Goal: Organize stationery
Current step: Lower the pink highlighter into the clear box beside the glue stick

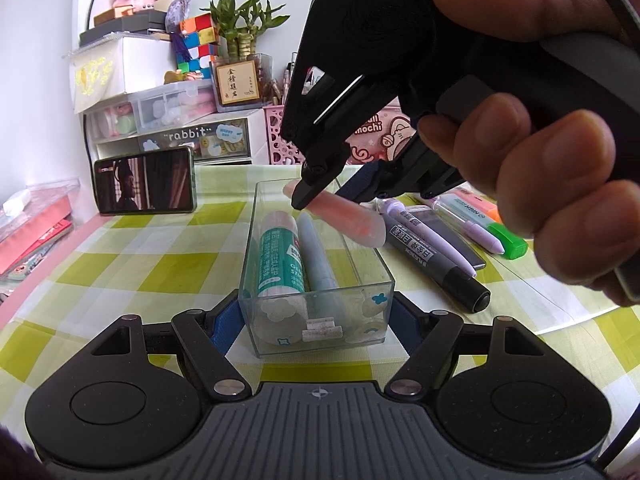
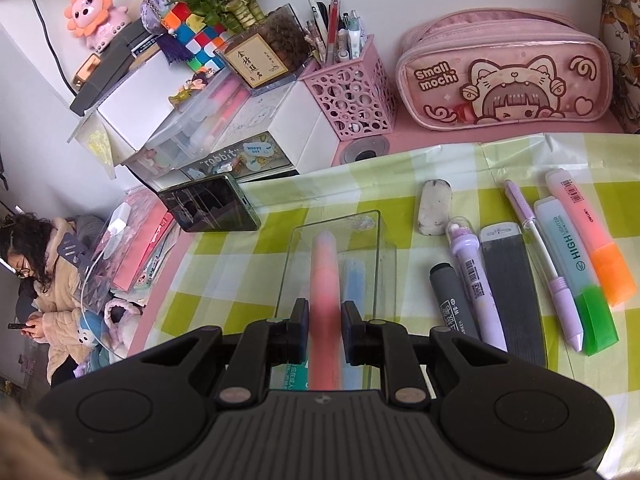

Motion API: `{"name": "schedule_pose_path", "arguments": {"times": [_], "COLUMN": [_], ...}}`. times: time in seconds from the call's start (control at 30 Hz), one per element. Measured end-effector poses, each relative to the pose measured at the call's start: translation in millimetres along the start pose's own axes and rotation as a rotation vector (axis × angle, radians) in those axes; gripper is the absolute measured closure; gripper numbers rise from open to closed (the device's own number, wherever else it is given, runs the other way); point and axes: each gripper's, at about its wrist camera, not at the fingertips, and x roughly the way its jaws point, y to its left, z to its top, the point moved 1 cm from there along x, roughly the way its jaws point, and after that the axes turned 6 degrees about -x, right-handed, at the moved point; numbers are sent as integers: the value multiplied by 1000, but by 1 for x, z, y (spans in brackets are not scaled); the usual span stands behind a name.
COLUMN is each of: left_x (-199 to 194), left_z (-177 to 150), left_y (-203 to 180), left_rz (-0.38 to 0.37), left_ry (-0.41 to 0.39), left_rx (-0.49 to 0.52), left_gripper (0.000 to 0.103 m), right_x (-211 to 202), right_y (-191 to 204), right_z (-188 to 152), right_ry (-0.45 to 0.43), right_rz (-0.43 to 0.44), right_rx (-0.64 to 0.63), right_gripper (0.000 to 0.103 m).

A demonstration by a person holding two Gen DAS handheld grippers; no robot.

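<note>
Green-and-white checked cloth (image 2: 224, 288) over a pink desk; storage drawers, a pink pen pot (image 2: 352, 100) and a pink pencil case (image 2: 504, 76) line the back edge.

Step in hand: loading the clear box (image 1: 360, 268), which sits mid-cloth. The left gripper (image 1: 316, 320) is clamped across the box's near end, steadying it. The right gripper (image 2: 325, 326) is closed on a pink pen (image 2: 326, 264), carried lengthwise above the open top, tip towards the far end.

Box contents: a green-labelled glue stick (image 1: 278, 256) along one long wall and a pale blue pen (image 1: 320, 264) beside it. Free lane along the other long wall.

Next move, as I judge it: lower the pink pen into that lane, level it, then release. The risk is the pen catching the rim.

Not yet sorted, in a row towards the cloth's right edge: grey marker (image 2: 452, 304), lilac pens (image 2: 476, 280), dark ruler-like strip (image 2: 512, 280), green highlighter (image 2: 576, 272), orange highlighter (image 2: 592, 236); an eraser (image 2: 434, 206) lies behind them.
</note>
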Motion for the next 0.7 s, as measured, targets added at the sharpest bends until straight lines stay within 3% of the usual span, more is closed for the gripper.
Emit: {"name": "schedule_pose_path", "arguments": {"times": [0.27, 0.7], "left_x": [1, 3], "left_z": [3, 3], "left_y": [2, 2], "left_rz": [-1, 0], "left_ry": [1, 1], "left_rx": [0, 1], "left_gripper": [29, 29], "right_x": [11, 0], "right_y": [4, 6], "right_z": [-2, 3], "right_ry": [45, -9], "right_rz": [-14, -17], "right_rx": [-7, -90], "right_gripper": [85, 85]}}
